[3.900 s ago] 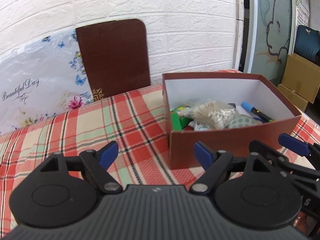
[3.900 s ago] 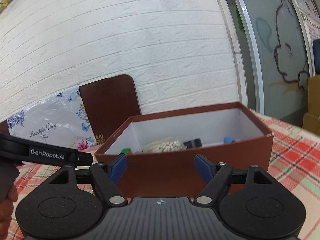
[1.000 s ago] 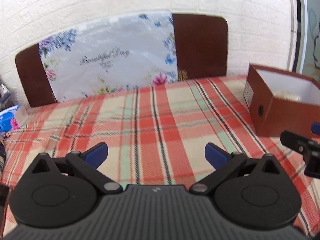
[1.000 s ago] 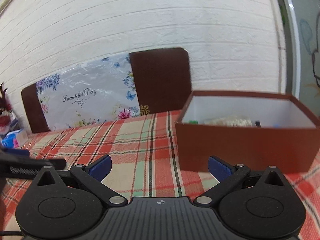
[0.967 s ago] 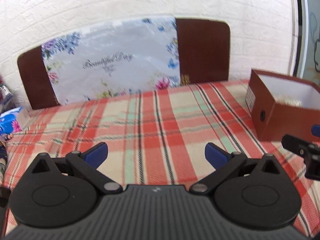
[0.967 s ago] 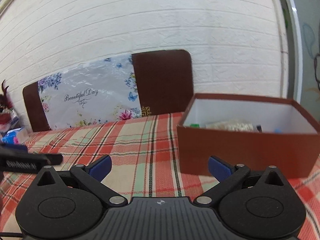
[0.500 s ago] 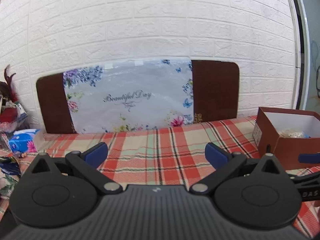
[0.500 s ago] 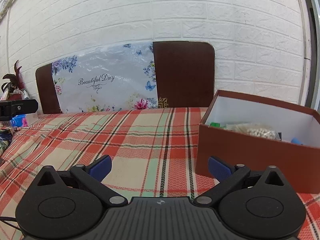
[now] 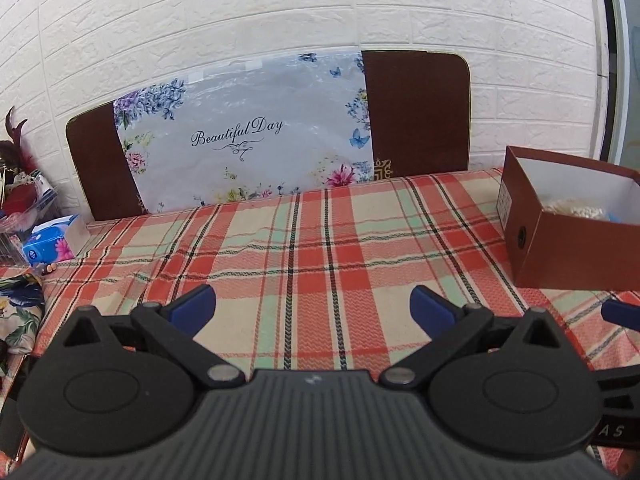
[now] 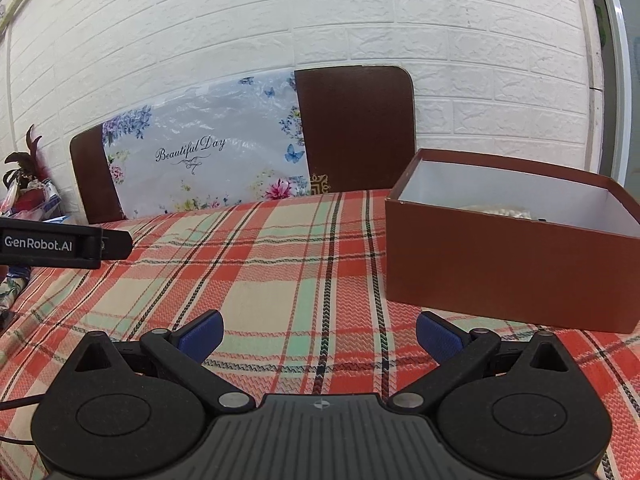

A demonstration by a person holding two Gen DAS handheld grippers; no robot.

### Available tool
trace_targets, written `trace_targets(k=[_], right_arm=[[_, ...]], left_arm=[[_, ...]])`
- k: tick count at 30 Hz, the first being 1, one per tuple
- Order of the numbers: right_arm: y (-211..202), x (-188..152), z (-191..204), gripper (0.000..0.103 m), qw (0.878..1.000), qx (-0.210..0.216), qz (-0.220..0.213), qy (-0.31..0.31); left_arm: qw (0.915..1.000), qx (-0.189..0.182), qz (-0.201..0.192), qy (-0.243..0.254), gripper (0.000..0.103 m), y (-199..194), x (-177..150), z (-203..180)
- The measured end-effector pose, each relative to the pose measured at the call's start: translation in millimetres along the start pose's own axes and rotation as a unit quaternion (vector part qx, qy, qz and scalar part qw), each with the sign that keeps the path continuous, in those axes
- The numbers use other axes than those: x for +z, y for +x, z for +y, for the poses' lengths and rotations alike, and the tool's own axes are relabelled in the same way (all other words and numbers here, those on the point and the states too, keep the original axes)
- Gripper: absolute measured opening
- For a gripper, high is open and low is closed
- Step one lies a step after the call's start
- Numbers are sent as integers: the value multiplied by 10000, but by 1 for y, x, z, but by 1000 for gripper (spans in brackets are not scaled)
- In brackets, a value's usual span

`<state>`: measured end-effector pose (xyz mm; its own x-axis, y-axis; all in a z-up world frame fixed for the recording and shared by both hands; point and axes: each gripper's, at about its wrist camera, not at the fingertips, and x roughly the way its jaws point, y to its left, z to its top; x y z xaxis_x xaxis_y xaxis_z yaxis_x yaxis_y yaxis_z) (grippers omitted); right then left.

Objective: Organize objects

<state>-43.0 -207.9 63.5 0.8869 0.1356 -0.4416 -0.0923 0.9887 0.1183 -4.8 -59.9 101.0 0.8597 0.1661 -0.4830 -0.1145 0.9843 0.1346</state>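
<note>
Right of both hand-held grippers, box (image 10: 508,256)

A home – a plaid tablecloth (image 9: 320,240) on the table, a tissue pack (image 9: 50,242), white brick-pattern wall (image 9: 280,12).

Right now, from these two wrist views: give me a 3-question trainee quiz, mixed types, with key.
1. True or false: the left gripper is shut on an object.
2. Multiple choice: the brown box on the plaid tablecloth is
A. closed with a lid
B. open-topped with items inside
C. tipped on its side
3. Fill in: the floral sheet leaning at the wall reads "Beautiful ___".

Key
1. False. Its jaws stand apart with only cloth between them; the right gripper is the same.
2. B. A bag of pale small pieces shows over the rim.
3. Day.
</note>
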Motion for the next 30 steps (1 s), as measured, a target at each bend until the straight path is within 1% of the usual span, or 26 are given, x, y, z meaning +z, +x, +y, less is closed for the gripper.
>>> trace_targets(k=[8, 17, 30], right_arm=[[-4, -1, 2, 101, 10000, -3, -73, -16], [-5, -1, 0, 101, 9999, -47, -111, 9], [-4, -2, -4, 101, 9999, -14, -87, 59]], left_arm=[[9999, -14, 62, 119, 103, -4, 1, -7], [9995, -124, 146, 232, 103, -3, -3, -12], [9986, -213, 388, 279, 103, 3, -7, -17]])
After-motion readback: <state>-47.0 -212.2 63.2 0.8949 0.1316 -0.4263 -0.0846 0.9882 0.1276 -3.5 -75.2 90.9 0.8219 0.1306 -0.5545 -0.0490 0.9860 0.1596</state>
